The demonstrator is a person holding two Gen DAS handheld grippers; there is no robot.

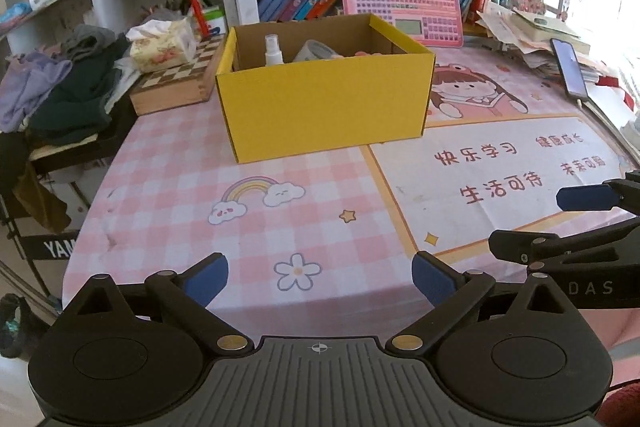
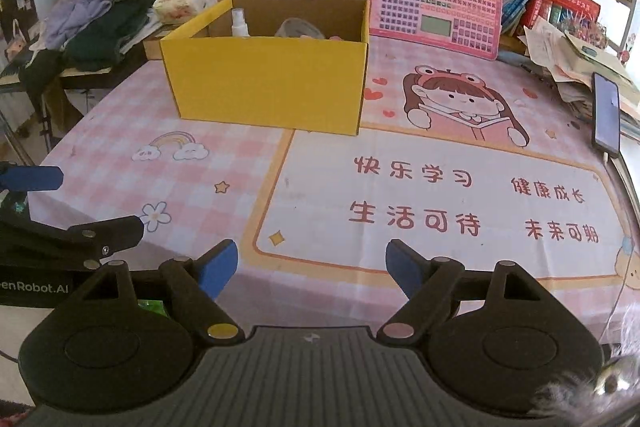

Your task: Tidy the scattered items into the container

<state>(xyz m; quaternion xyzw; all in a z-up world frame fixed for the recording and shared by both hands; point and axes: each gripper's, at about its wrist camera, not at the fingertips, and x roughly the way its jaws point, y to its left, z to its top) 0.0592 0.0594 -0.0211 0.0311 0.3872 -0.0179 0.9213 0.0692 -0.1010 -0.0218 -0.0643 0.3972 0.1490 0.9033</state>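
Cardboard in bright yellow forms the open box [image 1: 324,107] seen from the left wrist view, standing on the pink checked table mat [image 1: 168,211] toward the far side of the table. Inside it a small clear spray bottle [image 1: 273,50] is seen upright by the left wall, with a grey roll-like item [image 1: 316,51] beside it that cannot be made out clearly. The left gripper [image 1: 320,281] is held low over the mat with its blue pads spread wide, and nothing is gripped between them. The other tool's blue pad and black finger are seen at the right edge. A wooden chessboard box [image 1: 176,83] is set just left of the yellow box, and a phone [image 1: 570,69] lies at the far right.

From the right wrist view, the same yellow box [image 2: 268,83] is seen ahead and slightly left, well apart from the tool. The spray bottle [image 2: 239,23] is again seen standing inside. The right gripper [image 2: 312,269] is held above the printed panel of the mat [image 2: 440,247], its jaws parted widely and empty. A pink keyboard toy [image 2: 436,5] is propped behind the box, against the books on the shelf.
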